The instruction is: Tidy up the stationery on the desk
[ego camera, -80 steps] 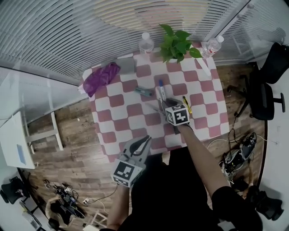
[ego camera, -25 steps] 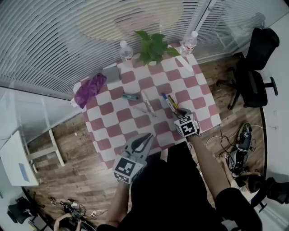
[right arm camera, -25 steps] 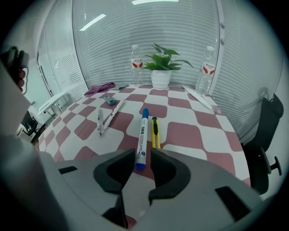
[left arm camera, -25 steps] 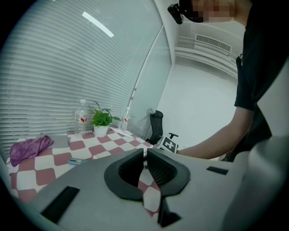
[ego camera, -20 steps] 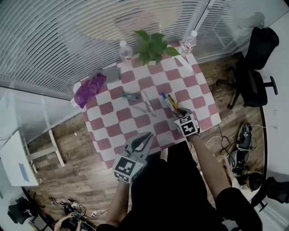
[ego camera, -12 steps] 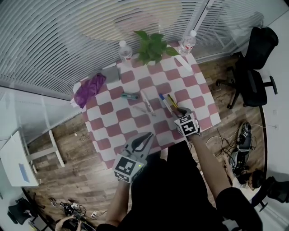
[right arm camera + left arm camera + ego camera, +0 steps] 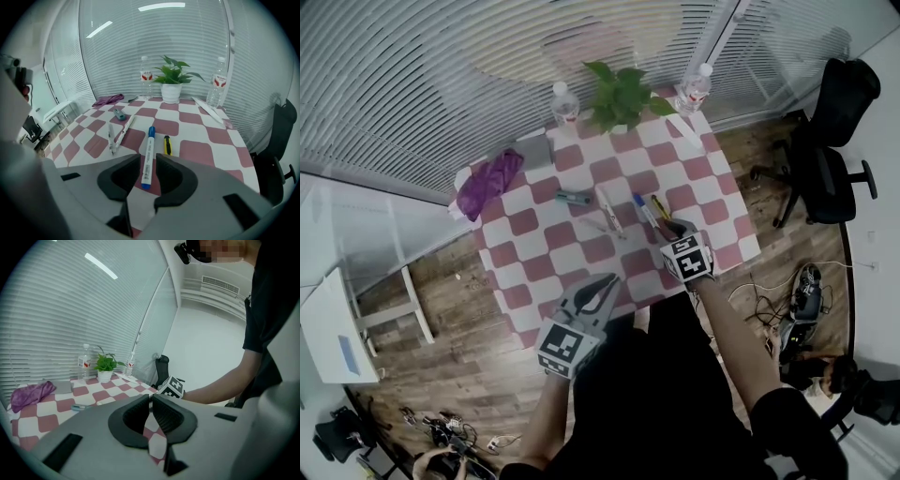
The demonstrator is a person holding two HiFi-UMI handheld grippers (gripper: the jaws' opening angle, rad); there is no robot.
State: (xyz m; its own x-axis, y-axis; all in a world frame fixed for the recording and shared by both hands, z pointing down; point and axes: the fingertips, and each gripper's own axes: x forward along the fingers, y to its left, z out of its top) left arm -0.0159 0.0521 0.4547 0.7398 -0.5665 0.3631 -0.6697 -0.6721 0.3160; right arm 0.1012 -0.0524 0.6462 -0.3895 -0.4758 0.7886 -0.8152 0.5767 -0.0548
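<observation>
A blue-capped white marker [image 7: 147, 157] [image 7: 647, 212] lies flat on the checked tablecloth, next to a yellow utility knife [image 7: 167, 145] [image 7: 661, 207]. My right gripper [image 7: 148, 159] [image 7: 675, 228] sits low at the marker's near end, open by a narrow gap, with that end between the jaws and a sliver of space beside it. Further left lie a white pen [image 7: 124, 129] [image 7: 608, 208], a thin pen [image 7: 110, 138] and a small teal item [image 7: 119, 114] [image 7: 574, 198]. My left gripper [image 7: 151, 399] [image 7: 605, 283] hangs shut and empty off the table's near edge.
A purple cloth [image 7: 487, 181] and a grey flat item [image 7: 534, 150] lie at the far left corner. A potted plant [image 7: 623, 94] stands between two water bottles [image 7: 565, 101] [image 7: 694, 89] at the back edge. A white strip [image 7: 209, 110] lies at the right. An office chair [image 7: 830, 159] stands beside the table.
Since the earliest frame the blue marker has shifted right, from beside the white pen to beside the yellow knife. Over the last second the grippers barely moved.
</observation>
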